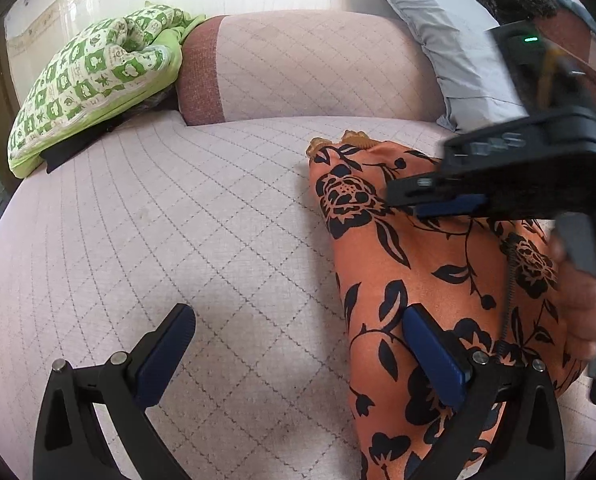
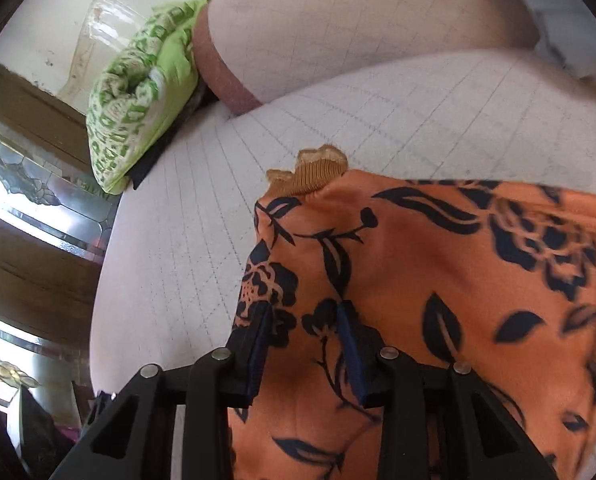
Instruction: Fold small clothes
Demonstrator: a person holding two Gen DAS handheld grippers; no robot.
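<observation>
An orange garment (image 1: pixel 426 280) with a dark floral print and a ribbed tan cuff (image 2: pixel 310 172) lies on the pale quilted bed (image 1: pixel 178 220). In the left wrist view my left gripper (image 1: pixel 302 356) stands wide open. Its right finger hovers over the garment's left edge and its left finger over bare mattress, with nothing pinched. My right gripper (image 2: pixel 304 348) is shut on a bunched fold of the garment near its left edge. It also shows in the left wrist view, where the right gripper (image 1: pixel 418 204) reaches in over the cloth with a hand behind it.
A green-and-white patterned quilt (image 1: pixel 94 80) is bundled at the far left of the bed. A pink bolster (image 1: pixel 298 68) with a reddish band lies along the back, and a grey pillow (image 1: pixel 450 40) at the back right. A leaded-glass door (image 2: pixel 38 200) stands past the bed's left edge.
</observation>
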